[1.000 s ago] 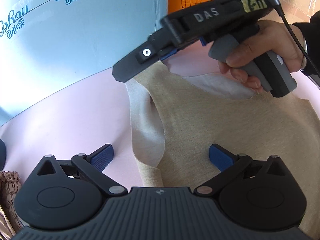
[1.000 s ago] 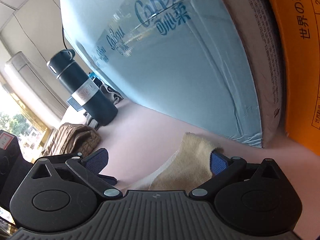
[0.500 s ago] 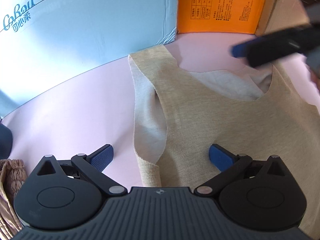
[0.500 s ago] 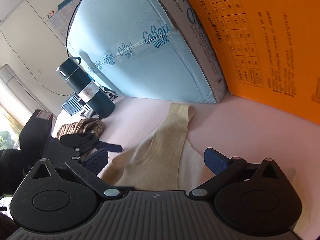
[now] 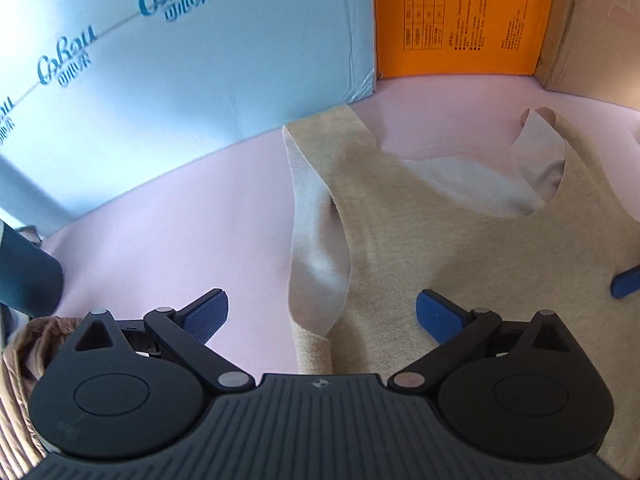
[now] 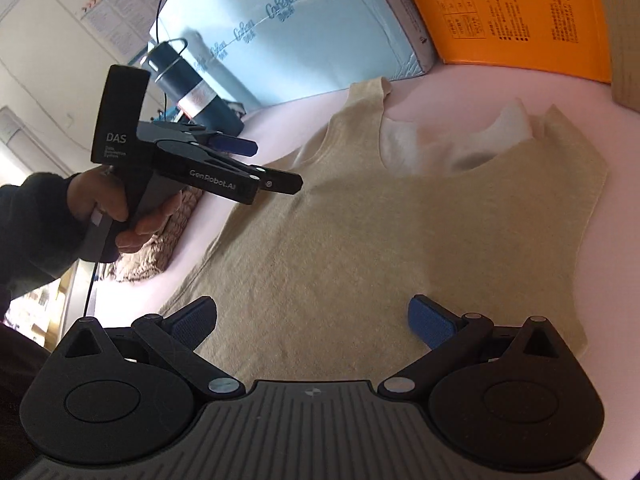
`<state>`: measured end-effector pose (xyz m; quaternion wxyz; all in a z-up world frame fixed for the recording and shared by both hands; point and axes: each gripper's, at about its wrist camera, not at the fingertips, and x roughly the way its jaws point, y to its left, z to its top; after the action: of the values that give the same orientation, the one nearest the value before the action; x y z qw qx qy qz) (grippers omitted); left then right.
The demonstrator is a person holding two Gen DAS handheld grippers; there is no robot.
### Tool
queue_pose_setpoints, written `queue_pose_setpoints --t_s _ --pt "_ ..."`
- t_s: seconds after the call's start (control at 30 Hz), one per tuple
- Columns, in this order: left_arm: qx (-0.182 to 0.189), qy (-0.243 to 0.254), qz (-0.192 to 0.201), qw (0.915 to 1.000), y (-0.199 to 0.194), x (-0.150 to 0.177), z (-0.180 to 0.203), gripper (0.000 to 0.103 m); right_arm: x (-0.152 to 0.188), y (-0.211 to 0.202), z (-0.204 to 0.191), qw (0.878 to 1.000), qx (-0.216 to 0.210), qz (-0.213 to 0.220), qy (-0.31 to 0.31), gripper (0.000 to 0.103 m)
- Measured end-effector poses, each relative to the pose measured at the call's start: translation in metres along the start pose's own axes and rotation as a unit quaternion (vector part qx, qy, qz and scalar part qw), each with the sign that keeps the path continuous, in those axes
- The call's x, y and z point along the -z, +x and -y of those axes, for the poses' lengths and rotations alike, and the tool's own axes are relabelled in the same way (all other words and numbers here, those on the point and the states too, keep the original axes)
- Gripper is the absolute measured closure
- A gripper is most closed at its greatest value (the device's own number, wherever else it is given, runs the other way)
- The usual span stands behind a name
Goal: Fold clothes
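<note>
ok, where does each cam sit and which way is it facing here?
Left wrist: on the left gripper, above the vest's left armhole, facing the blue package and orange box; own open fingers show.
Right wrist: on the right gripper, over the vest's body, facing the same boxes; its open fingers, plus the left gripper in a hand.
Shared: vest, pink surface, both boxes.

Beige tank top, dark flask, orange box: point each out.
beige tank top [image 6: 360, 232], right wrist view, middle of the front panel.
dark flask [image 6: 188, 84], right wrist view, on its body.
orange box [image 5: 460, 20], left wrist view, on its printed face.
</note>
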<state>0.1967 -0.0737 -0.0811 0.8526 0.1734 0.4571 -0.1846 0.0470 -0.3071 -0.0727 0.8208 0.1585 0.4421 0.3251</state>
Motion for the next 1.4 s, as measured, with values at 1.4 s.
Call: queue_pose_setpoints --t_s 1.4 --pt "0.155 0.171 -0.024 0.9726 0.015 -0.013 0.135 0.0 -0.047 -0.04 0.119 0.984 0.009 0.107 0.141 0.0"
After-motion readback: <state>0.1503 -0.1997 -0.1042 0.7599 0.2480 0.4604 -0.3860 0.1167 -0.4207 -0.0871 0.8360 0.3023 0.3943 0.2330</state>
